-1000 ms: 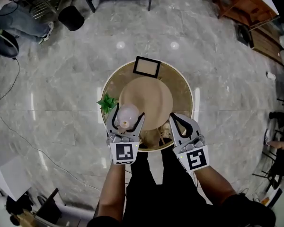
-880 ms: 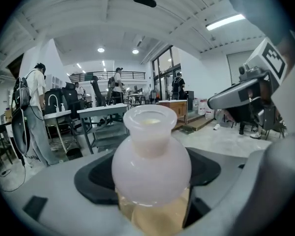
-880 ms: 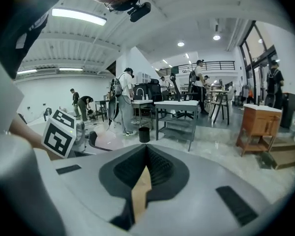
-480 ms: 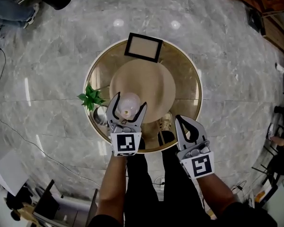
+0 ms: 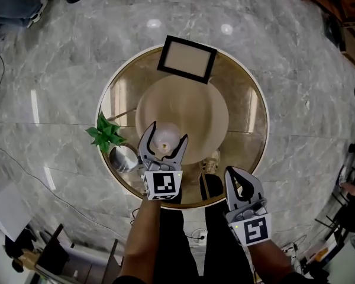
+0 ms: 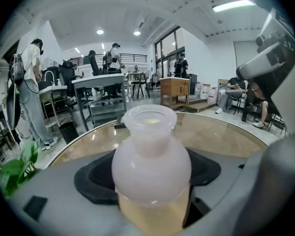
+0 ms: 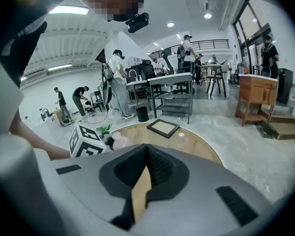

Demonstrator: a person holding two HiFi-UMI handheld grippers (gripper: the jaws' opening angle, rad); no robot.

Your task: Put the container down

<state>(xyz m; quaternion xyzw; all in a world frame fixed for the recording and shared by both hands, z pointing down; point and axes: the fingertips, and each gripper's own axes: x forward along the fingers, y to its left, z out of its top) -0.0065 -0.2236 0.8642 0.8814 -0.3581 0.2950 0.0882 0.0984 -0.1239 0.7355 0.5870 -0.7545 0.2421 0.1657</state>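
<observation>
Grips the frosted container (image 6: pixel 151 156) by its belly between the left gripper's (image 5: pixel 168 134) jaws, neck upright, seen close only in the left gripper view. Hangs, by the head view alone, over the round tabletop (image 5: pixel 242 99) beneath those jaws. Holds the right gripper (image 5: pixel 234 171) back, jaws clenched on nothing, tabletop rim just ahead of them, both forearms stretched forward.

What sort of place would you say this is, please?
Probably a large open workshop or lab hall: polished marble floor, metal workbenches with people standing at them, and a mezzanine railing.
</observation>
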